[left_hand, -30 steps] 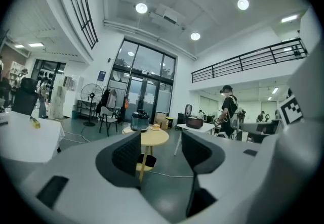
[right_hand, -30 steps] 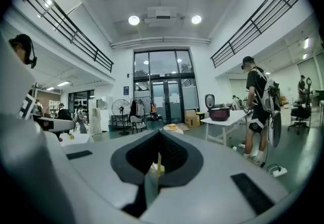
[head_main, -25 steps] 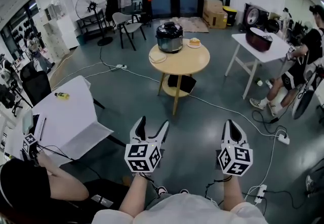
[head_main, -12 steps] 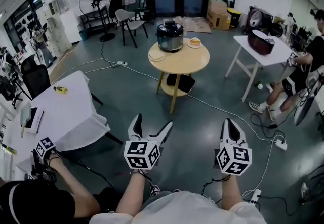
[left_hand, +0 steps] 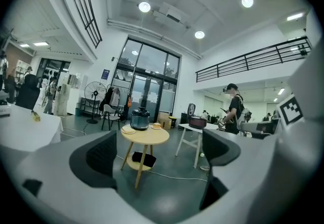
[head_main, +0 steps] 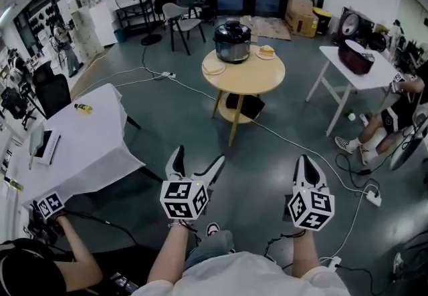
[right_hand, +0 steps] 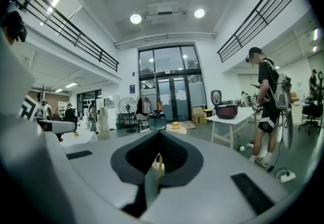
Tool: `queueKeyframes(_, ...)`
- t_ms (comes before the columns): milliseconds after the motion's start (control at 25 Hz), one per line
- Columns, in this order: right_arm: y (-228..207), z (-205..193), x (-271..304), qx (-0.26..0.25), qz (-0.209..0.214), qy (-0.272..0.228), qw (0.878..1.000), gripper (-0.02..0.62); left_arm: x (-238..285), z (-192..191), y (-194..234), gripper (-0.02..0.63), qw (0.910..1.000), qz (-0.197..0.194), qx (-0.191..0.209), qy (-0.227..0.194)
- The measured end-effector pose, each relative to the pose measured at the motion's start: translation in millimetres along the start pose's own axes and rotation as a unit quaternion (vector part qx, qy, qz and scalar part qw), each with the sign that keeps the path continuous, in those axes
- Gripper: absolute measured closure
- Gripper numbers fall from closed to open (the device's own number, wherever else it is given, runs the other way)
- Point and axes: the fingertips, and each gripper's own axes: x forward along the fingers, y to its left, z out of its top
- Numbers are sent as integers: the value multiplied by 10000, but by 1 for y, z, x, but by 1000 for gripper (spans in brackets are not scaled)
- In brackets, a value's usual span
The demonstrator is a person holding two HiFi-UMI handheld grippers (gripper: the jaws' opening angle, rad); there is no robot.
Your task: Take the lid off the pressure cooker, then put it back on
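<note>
Pressure cooker [head_main: 232, 42], lid [head_main: 232, 26] on, atop table [head_main: 249, 78]; L tool [head_main: 198, 156] just spread wide, empty; R tool [head_main: 305, 160] pinched together, empty.

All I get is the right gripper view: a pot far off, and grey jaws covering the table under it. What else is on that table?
Observer: The head view shows a cream plate beside the pressure cooker on the round wooden table.
Visitor: Anything underneath?
Observer: A black object sits below the tabletop. I can't tell what it is.
Visitor: And the other gripper?
Observer: The left gripper has just been opening. Its jaws stand wide apart with nothing between them.
</note>
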Motion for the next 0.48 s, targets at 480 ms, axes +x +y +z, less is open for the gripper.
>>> queueKeyframes(480,-8,3,93,-22,-64,99,9999,594,87,7,42,91,9999,81,-93,30)
